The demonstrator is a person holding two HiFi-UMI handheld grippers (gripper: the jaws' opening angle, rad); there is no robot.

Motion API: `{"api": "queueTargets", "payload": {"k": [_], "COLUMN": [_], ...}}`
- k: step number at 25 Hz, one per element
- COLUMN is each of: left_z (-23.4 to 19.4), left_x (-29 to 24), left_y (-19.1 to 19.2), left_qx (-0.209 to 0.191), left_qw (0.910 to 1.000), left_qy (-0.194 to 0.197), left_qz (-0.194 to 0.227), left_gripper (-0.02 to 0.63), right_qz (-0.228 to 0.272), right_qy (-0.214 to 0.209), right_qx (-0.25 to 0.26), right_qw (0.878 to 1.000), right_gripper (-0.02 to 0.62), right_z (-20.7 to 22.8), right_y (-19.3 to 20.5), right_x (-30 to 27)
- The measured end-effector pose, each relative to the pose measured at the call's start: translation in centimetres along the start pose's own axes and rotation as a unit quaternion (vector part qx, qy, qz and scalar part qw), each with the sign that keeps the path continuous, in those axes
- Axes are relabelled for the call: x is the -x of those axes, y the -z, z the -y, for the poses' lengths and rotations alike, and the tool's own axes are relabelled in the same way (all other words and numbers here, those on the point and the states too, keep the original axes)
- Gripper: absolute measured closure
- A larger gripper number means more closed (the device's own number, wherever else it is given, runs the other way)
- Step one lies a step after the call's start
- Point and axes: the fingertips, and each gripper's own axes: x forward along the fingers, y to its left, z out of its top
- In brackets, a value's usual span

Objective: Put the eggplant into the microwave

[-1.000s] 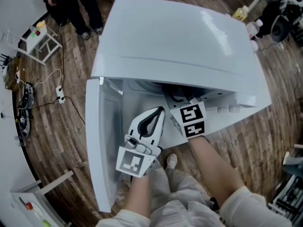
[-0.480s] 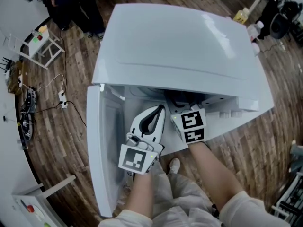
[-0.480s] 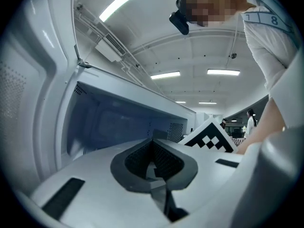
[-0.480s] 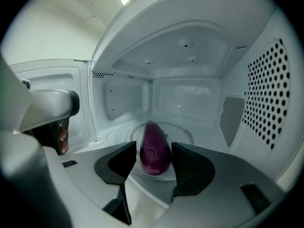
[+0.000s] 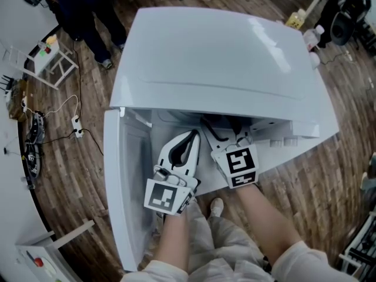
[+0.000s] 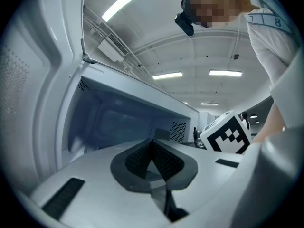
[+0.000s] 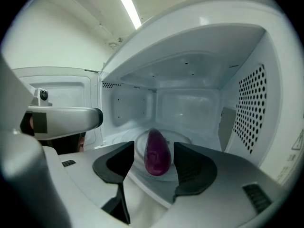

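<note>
Microwave (image 5: 223, 57): white, filling the head view from 10 round to 3 o'clock. Door (image 5: 126, 181) swung wide, at 9 o'clock of the cavity mouth.

Left gripper (image 6: 152, 145): parked just in front of the mouth, at 9 o'clock of the right one. Jaws closed pad to pad, nothing between.

Right gripper (image 7: 154, 147): reaching into the cavity, nosed slightly down.

Just changed: right jaws opening, now spread wide. Eggplant (image 7: 156, 153) in line between them but free, with a gap at each pad and no contact. Lying on the glass turntable (image 7: 184, 137) at cavity centre, narrower end toward 12 o'clock.

Judged: release made, eggplant inside, placement as good as done. Probably left: back the right gripper straight out without nudging the eggplant, then shut the door.

View differences:
- Eggplant and turntable visible only in the right gripper view, hidden under the microwave's top in the head view.
- Closed left jaws readable only in the left gripper view, with the right gripper's marker cube (image 6: 227, 133) at 3 o'clock.
- Full swing of the door clear only in the head view.
</note>
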Motion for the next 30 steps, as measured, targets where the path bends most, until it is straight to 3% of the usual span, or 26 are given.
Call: {"api": "queueTargets", "payload": {"k": [10,30], "left_z": [2.2,8.5], "left_x": [0.9,3.8], "left_y": [0.1,-1.6], "left_qx": [-0.001,-0.014], "left_qw": [0.9999,0.9997], "left_qy": [0.009,0.020], "left_qz": [-0.008,0.003], "left_gripper": [0.604,0.604], "right_qz": [0.024,0.059], "right_qy": [-0.035,-0.060], "right_qx": [0.003,0.025], "right_qw": [0.999,0.996], "right_gripper": [0.334,0.334], "right_z": [-0.7,-0.7], "right_y": [-0.4,-1.0], "right_x": [3.7,13.5]}}
